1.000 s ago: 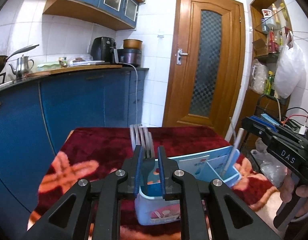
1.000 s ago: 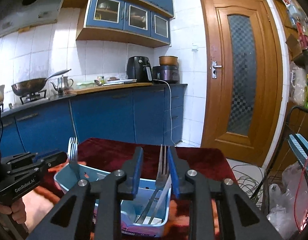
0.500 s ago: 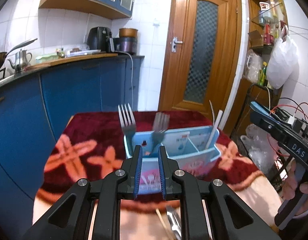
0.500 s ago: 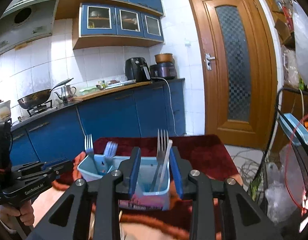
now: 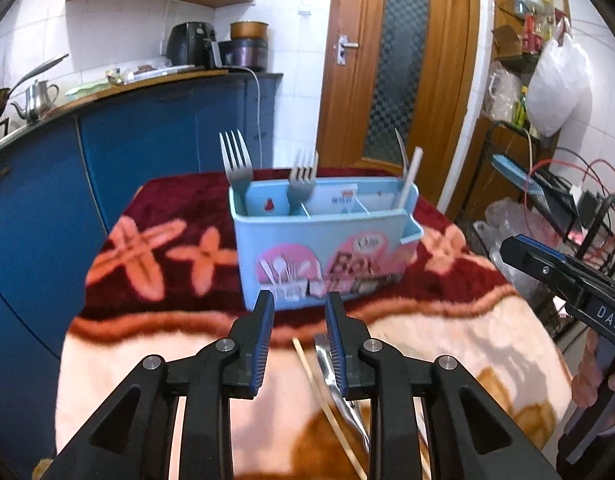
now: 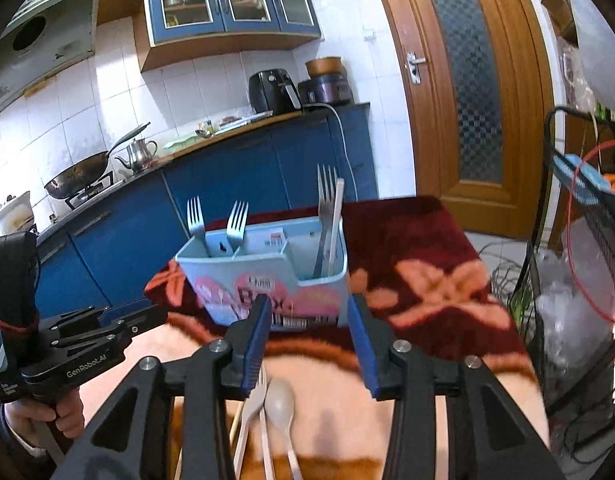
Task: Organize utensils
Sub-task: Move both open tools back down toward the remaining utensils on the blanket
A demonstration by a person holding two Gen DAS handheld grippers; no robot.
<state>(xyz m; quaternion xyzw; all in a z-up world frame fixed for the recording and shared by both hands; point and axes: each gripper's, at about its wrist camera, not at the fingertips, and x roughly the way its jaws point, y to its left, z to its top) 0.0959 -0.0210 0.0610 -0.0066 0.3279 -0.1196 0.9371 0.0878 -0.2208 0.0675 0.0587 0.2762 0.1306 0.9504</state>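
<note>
A light blue utensil caddy point(image 5: 323, 240) point(image 6: 267, 280) stands on the blanket-covered table. Two metal forks point(image 5: 236, 160) point(image 5: 303, 178) stick up from its left compartment. A fork point(image 6: 325, 200) and a white stick point(image 6: 334, 220) stand in its right compartment. My left gripper point(image 5: 299, 312) hangs in front of the caddy, jaws opening, nothing between them. My right gripper point(image 6: 309, 316) is also short of the caddy, jaws opening and empty. On the blanket near me lie a white plastic spoon point(image 6: 280, 404), a white plastic fork point(image 6: 253, 400), a chopstick point(image 5: 323, 400) and a metal utensil point(image 5: 339, 392).
The table carries a red and peach flowered blanket point(image 5: 155, 248). Blue kitchen cabinets point(image 5: 147, 144) run along the left, a wooden door point(image 5: 403, 64) stands behind. A wire rack with cables point(image 6: 579, 248) sits at the right. A hand point(image 6: 47, 416) holds the left gripper's handle.
Both grippers have drawn back from the caddy and tilted down, leaving their forks standing in it. Both pairs of jaws have widened. Loose utensils on the near blanket have come into view.
</note>
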